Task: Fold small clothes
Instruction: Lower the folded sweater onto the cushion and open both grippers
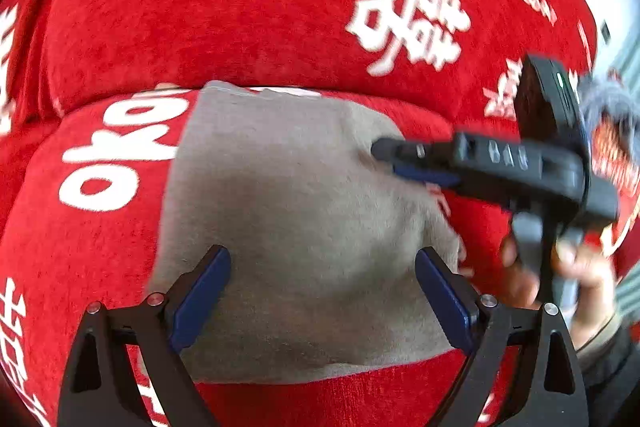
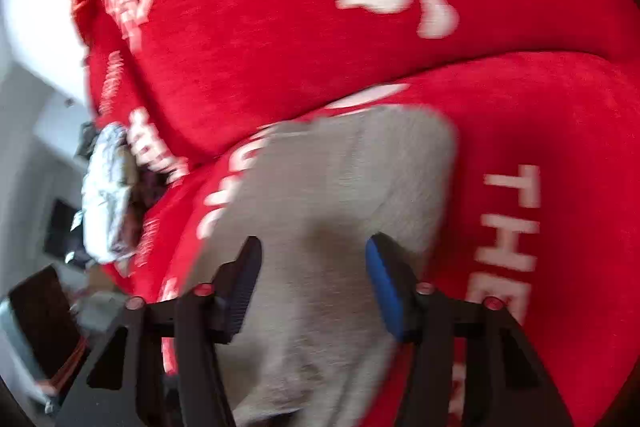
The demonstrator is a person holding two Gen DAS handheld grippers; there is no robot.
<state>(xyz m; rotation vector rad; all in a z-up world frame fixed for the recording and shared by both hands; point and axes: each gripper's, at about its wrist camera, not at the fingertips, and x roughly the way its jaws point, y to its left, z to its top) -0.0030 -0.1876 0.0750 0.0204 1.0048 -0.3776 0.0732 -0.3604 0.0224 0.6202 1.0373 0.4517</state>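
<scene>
A red cushioned seat printed with white lettering fills both views, its padded back rising behind a rounded seat cushion. On that seat cushion a small grey cloth is laid flat, roughly rectangular. In the left wrist view its long axis is seen to run from the near edge of the cushion toward the crease below the backrest, with its far short edge lying just at that crease. A crumpled silver foil bundle is seen at the cushion's left side in the right wrist view.

The left gripper is held over the near part of the cloth, its jaws spread wide with nothing pinched between them. The right gripper is carried in a hand; its jaws stand partly apart above the cloth, and no fabric is clamped by the pads, though blur limits certainty.
</scene>
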